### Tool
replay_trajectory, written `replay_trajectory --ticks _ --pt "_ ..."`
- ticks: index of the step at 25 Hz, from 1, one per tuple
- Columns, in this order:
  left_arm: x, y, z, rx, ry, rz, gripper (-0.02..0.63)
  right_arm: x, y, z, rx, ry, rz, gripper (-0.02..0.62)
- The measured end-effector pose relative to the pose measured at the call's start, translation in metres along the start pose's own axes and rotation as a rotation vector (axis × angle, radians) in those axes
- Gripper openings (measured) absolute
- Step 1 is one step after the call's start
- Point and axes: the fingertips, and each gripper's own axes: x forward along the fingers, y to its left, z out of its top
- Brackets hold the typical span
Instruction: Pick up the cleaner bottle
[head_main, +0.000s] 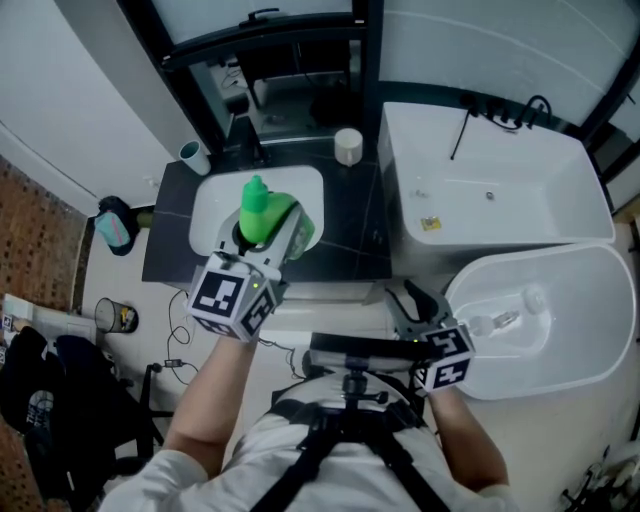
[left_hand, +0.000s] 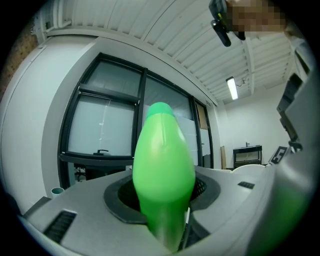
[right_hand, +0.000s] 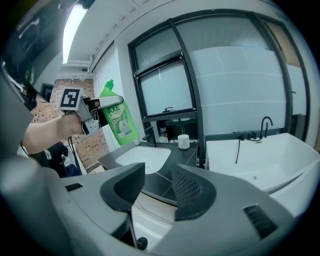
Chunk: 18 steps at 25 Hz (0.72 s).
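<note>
The green cleaner bottle (head_main: 263, 210) is held upright in the air above the white sink (head_main: 212, 210), with my left gripper (head_main: 268, 238) shut on its body. In the left gripper view the bottle (left_hand: 162, 167) fills the middle and stands between both jaws, its rounded cap on top. The right gripper view shows the same bottle (right_hand: 118, 119) with a label, clamped in the left gripper (right_hand: 102, 106) at upper left. My right gripper (head_main: 412, 305) hangs low near the person's body, in front of the counter. Its jaws (right_hand: 152, 192) are open with nothing between them.
A dark counter (head_main: 355, 225) surrounds the sink, with a black faucet (head_main: 256, 150), a white cup (head_main: 347, 145) and a teal cup (head_main: 195, 157). A white bathtub (head_main: 500, 180) lies to the right, and a white oval basin (head_main: 560, 320) is nearer. Black-framed windows stand behind.
</note>
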Motion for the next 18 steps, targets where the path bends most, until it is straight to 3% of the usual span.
replay_trajectory --ticks 18 --pt "-0.020 0.005 -0.023 -0.022 0.037 0.022 0.173 0.002 0.005 0.002 -0.012 0.010 0.014 0.160"
